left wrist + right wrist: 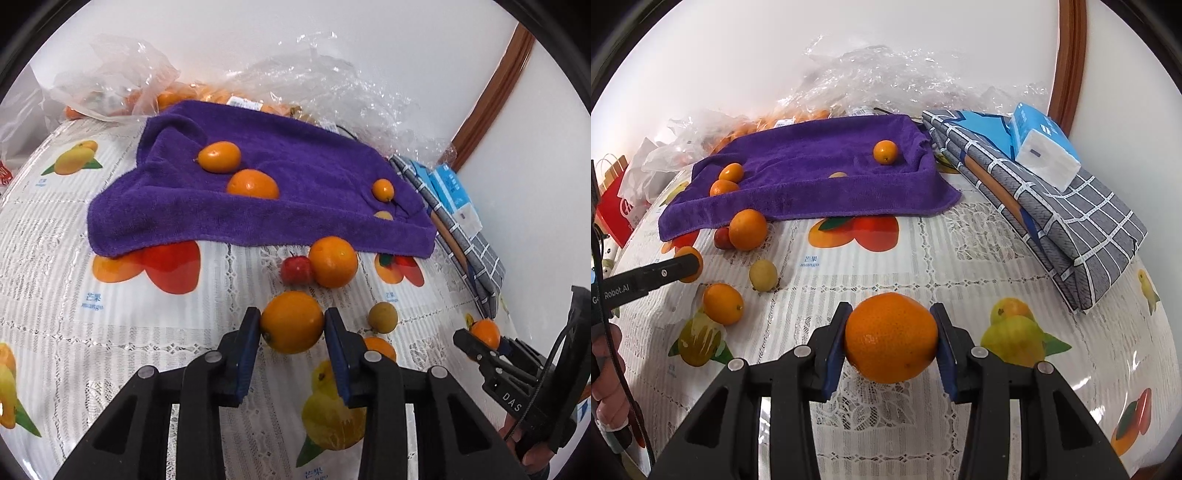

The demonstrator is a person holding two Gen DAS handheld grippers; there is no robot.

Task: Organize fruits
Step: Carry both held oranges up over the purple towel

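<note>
My left gripper (pixel 291 323) is shut on an orange (pixel 291 322) just above the table. My right gripper (pixel 891 341) is shut on a larger orange (pixel 891 338); it also shows at the right of the left wrist view (pixel 485 334). A purple towel (pixel 266 184) lies at the back with several small oranges on it, such as one at its left (pixel 218 157) and one at its right (pixel 383 189). In front of the towel lie an orange (pixel 333 261), a small red fruit (pixel 295 269), a yellowish round fruit (pixel 383 316) and another orange (pixel 380 347).
Clear plastic bags (pixel 325 85) with more oranges lie behind the towel. A folded grey checked cloth (pixel 1052 206) with a blue tissue pack (pixel 1043 147) sits at the right. A red paper bag (pixel 617 206) stands at the far left. The tablecloth (pixel 923 258) has printed fruit.
</note>
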